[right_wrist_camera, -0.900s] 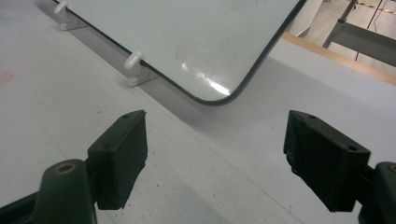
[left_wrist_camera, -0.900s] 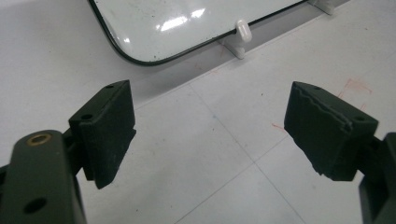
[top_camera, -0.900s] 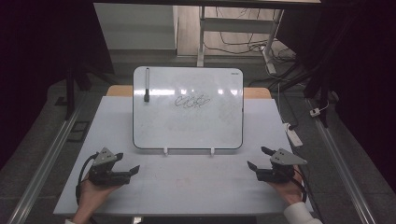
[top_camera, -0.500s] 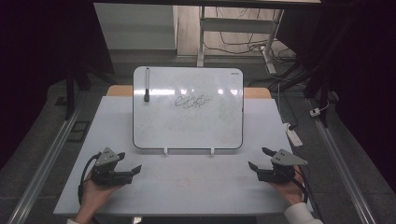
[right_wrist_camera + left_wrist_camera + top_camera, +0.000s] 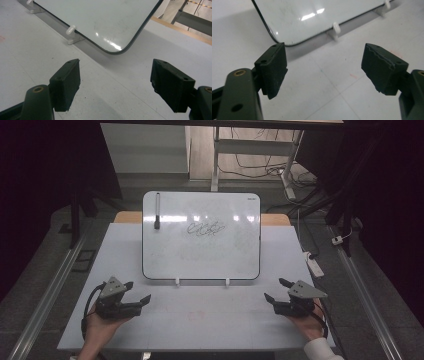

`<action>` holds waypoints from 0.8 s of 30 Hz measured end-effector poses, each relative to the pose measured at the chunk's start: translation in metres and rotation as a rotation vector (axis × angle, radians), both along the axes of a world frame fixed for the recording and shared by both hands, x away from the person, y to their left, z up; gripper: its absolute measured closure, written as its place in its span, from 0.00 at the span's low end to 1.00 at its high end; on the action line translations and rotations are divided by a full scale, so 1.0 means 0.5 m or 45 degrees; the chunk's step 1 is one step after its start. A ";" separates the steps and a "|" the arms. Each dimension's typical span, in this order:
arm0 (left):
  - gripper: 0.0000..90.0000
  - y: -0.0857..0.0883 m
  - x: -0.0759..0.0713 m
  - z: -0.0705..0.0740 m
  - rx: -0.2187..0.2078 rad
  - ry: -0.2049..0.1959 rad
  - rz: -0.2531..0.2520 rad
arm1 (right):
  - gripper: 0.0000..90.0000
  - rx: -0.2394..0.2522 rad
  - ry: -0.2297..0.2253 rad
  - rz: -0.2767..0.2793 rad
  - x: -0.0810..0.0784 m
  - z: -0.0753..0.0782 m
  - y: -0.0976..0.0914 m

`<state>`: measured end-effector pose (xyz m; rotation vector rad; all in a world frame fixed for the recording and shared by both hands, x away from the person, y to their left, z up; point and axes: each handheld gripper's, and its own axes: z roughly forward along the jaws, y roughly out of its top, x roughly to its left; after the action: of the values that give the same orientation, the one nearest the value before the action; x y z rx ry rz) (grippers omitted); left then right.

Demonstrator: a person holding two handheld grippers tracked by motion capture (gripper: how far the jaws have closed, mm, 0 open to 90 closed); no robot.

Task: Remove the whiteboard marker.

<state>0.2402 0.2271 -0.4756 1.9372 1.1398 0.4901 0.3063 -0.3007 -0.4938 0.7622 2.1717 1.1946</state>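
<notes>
A whiteboard [image 5: 200,237] leans on two small white stands in the middle of the table, with a dark scribble [image 5: 205,227] on it and a black marker [image 5: 157,210] stuck near its top left. My left gripper [image 5: 137,291] rests at the front left, open and empty, pointing toward the board's lower left corner [image 5: 279,40]. At the front right my right gripper [image 5: 277,290] is open too, nothing between its jaws, facing the board's lower right corner [image 5: 117,50].
The pale table top [image 5: 200,320] has bare room between the two hands. A white stand foot [image 5: 335,30] and another [image 5: 72,33] hold the board's lower edge. A white power strip [image 5: 315,265] lies off the table's right side.
</notes>
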 end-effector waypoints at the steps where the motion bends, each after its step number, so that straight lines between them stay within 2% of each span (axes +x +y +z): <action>1: 0.26 -0.002 0.004 0.008 0.004 -0.005 0.001 | 0.27 -0.001 0.006 -0.004 0.001 -0.002 0.000; 6: 0.27 -0.009 0.044 0.056 0.012 -0.029 0.016 | 0.27 -0.017 0.011 -0.013 0.002 -0.007 0.001; 9: 0.28 -0.011 0.084 0.085 -0.028 -0.029 0.034 | 0.27 -0.031 0.019 -0.024 0.004 -0.012 0.002; 12: 0.28 -0.018 0.125 0.109 -0.028 -0.039 0.059 | 0.27 -0.034 0.026 -0.028 0.005 -0.014 0.002; 22: 0.30 -0.043 0.261 0.171 0.026 -0.101 0.170 | 0.27 -0.056 0.051 -0.026 0.008 -0.023 0.007; 24: 0.34 -0.048 0.285 0.181 0.033 -0.118 0.187 | 0.27 -0.058 0.054 -0.036 0.008 -0.024 0.006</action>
<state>0.3828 0.2030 -0.3849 1.8413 1.2260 0.6697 0.3105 -0.2975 -0.5060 0.8029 2.2074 1.1208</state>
